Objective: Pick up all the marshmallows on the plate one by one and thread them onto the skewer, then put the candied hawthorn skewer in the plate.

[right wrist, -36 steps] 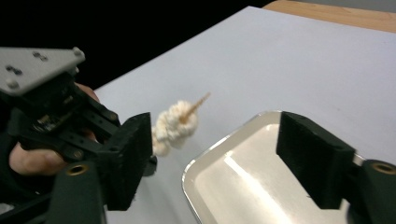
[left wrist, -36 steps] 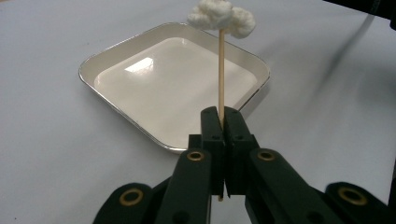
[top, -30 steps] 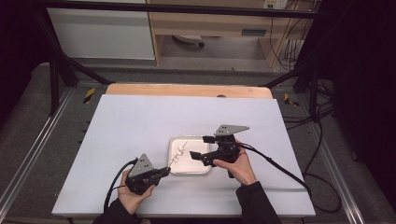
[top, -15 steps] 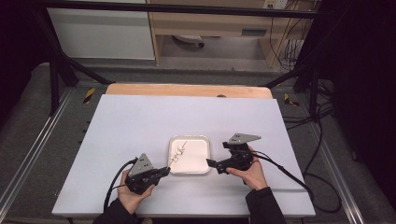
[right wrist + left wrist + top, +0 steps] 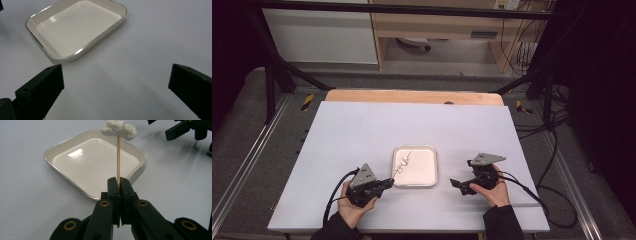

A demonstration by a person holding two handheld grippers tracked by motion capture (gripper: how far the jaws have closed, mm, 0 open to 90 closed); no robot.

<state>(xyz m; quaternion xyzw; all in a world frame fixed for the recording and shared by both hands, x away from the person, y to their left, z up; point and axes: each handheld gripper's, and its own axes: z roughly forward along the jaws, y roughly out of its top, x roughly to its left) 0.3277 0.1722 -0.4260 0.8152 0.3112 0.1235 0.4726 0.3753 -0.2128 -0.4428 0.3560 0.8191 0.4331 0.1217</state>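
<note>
White puffs, marshmallows by the look of them, sit threaded at the tip of a thin wooden skewer [image 5: 118, 160]. The left gripper [image 5: 117, 185] has its jaws clamped together on the stick's lower end, at the lower left of the high view. From there the skewer slants up over the near left corner of the cream enamel tray [image 5: 427, 177] at the middle of the pale worktop [image 5: 362, 125]; the tray itself looks bare.

The right gripper [image 5: 460, 185] sits at the lower right of the high view, apart from the tray, its jaws having just spread wide with nothing between them.

To my eye the threading step is done or paused, the free hand having let go. The next move probably calls for lowering the loaded skewer flat into the tray, or for the right gripper to come back to the tip; either way, the thin stick must not twist in the grip.
</note>
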